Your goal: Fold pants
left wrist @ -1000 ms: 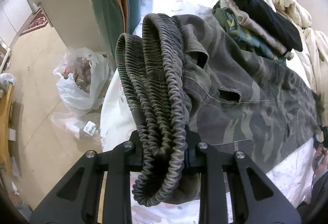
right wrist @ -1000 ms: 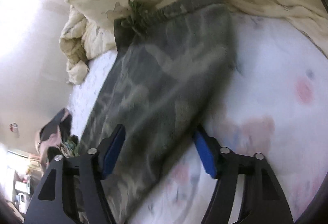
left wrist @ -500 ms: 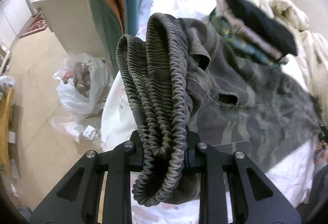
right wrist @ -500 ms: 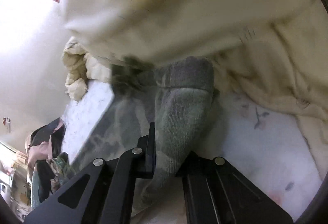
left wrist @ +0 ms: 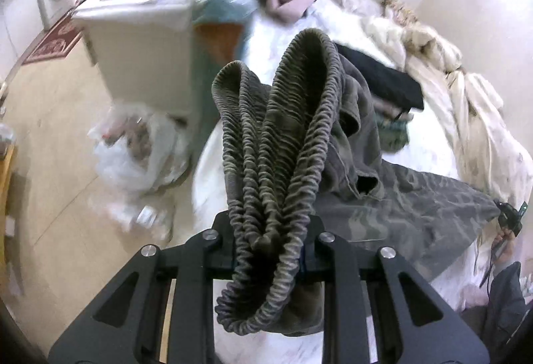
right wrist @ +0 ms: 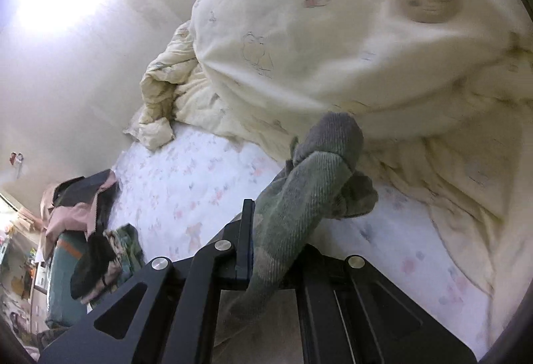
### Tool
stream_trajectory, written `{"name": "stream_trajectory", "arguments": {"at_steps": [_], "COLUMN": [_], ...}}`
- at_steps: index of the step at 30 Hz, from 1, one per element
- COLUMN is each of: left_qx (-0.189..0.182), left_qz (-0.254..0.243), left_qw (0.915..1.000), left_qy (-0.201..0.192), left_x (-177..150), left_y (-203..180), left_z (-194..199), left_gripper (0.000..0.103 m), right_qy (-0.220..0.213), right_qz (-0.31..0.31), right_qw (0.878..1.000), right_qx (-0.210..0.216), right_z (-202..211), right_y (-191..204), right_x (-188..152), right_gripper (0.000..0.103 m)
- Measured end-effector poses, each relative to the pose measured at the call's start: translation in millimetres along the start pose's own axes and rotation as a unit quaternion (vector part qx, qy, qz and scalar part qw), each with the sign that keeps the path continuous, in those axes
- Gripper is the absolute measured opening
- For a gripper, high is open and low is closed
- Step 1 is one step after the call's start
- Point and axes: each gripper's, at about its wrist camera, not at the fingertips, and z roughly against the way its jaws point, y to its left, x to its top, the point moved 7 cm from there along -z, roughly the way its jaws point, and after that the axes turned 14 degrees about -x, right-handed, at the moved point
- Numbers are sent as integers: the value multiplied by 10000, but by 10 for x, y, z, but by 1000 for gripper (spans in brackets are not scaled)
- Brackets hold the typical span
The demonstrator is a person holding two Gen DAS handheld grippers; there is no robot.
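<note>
The camouflage pants (left wrist: 409, 207) lie stretched over the white floral bed sheet (left wrist: 429, 150). My left gripper (left wrist: 269, 240) is shut on the bunched elastic waistband (left wrist: 283, 130) and holds it lifted above the bed edge. My right gripper (right wrist: 276, 240) is shut on the ribbed ankle cuffs (right wrist: 316, 177) of the pants and holds them raised above the sheet (right wrist: 186, 184). The right gripper also shows far right in the left wrist view (left wrist: 509, 217), at the pants' leg end.
A cream quilt (right wrist: 333, 30) is piled along the wall. Folded clothes (left wrist: 383, 80) sit on the bed's far side. A white cabinet (left wrist: 140, 40) and plastic bags (left wrist: 133, 150) stand on the floor to the left of the bed.
My right gripper closed on the pants' cuffs and lifted them off the sheet. My left gripper rose and tilted with the waistband still in it.
</note>
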Motion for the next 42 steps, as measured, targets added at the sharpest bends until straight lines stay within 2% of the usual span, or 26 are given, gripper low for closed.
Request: {"name": "stream_trajectory", "arguments": {"at_steps": [4, 6, 10, 12, 14, 15, 16, 17, 18, 19, 20, 22, 24, 25, 27, 28, 29, 30, 32, 33, 35, 39, 40, 41, 42], "left_qx": [128, 163, 242, 358, 446, 487, 538, 611, 704, 819, 884, 965, 989, 990, 1042, 1100, 1159, 1201, 1288, 1333, 1366, 1388, 1402, 1417, 1455], "left_qz": [375, 553, 876, 972, 1103, 1136, 1095, 1039, 954, 835, 771, 701, 749, 792, 797, 758, 723, 694, 610, 557, 502, 534, 538, 541, 519], "left_qw": [9992, 9983, 9957, 9944, 9927, 9921, 9923, 9924, 9926, 9928, 9927, 9925, 9919, 9915, 9910, 9906, 9902, 9898, 9892, 9888, 9885, 9875, 9872, 9869, 9862], "left_qy": [68, 60, 172, 203, 207, 227, 228, 230, 246, 258, 269, 283, 286, 280, 278, 285, 299, 312, 349, 381, 419, 513, 533, 555, 596], "left_x": [-407, -576, -783, -847, -862, -857, -875, -887, -887, -887, -895, -897, -893, -885, -879, -875, -873, -879, -887, -898, -903, -928, -933, -936, -941], "left_y": [477, 711, 996, 1077, 1100, 1108, 1085, 1066, 1053, 1046, 1017, 1021, 1031, 1038, 1032, 1024, 1017, 1006, 999, 1000, 1006, 1051, 1057, 1058, 1059], "left_z": [295, 386, 310, 181, 102, 76, 75, 82, 77, 55, 42, 37, 11, 7, -3, -10, -18, -29, -41, -52, -72, -107, -117, -128, -142], "left_gripper": [20, 20, 20, 20, 20, 20, 20, 21, 21, 21, 21, 21, 21, 21, 21, 21, 21, 21, 21, 21, 21, 21, 21, 21, 21], "right_qy": [644, 926, 1473, 1700, 1945, 2037, 2060, 2024, 1966, 1842, 1676, 1379, 695, 399, -92, -233, -221, -19, 338, 523, 673, 775, 814, 940, 1018], "right_qz": [-301, -204, -223, -88, 83, 187, 271, 298, 356, 526, 675, 692, 569, 609, 874, 1006, 1079, 1230, 1402, 1577, 2130, 3064, 3217, 3309, 3382], "right_qw": [9972, 9948, 9864, 9796, 9700, 9646, 9596, 9555, 9502, 9386, 9321, 9301, 9447, 9459, 9545, 9624, 9692, 9734, 9742, 9720, 9592, 9286, 9215, 9186, 9174], "right_qx": [-221, -377, -699, -1072, -1457, -1665, -1895, -2127, -2392, -2871, -3140, -3334, -3154, -3162, -2849, -2514, -2202, -1932, -1736, -1662, -1732, -1945, -2017, -1946, -1837], "right_z": [129, 168, 139, 33, -41, -76, -79, -55, -24, 30, 80, 208, 445, 538, 634, 617, 544, 412, 132, -24, -328, -754, -871, -966, -1003], "right_y": [-334, -414, -601, -719, -887, -937, -990, -1046, -1083, -1136, -1154, -1119, -916, -825, -551, -394, -281, -184, -86, -38, 46, 173, 161, 172, 203], "right_x": [-579, -874, -1311, -1412, -1510, -1546, -1562, -1557, -1542, -1515, -1474, -1375, -1179, -1106, -976, -892, -838, -795, -749, -730, -693, -775, -774, -794, -794], "right_gripper": [2, 2, 3, 5, 14, 14, 25, 41, 50, 65, 68, 68, 67, 67, 67, 67, 68, 68, 67, 65, 63, 53, 36, 11, 9]}}
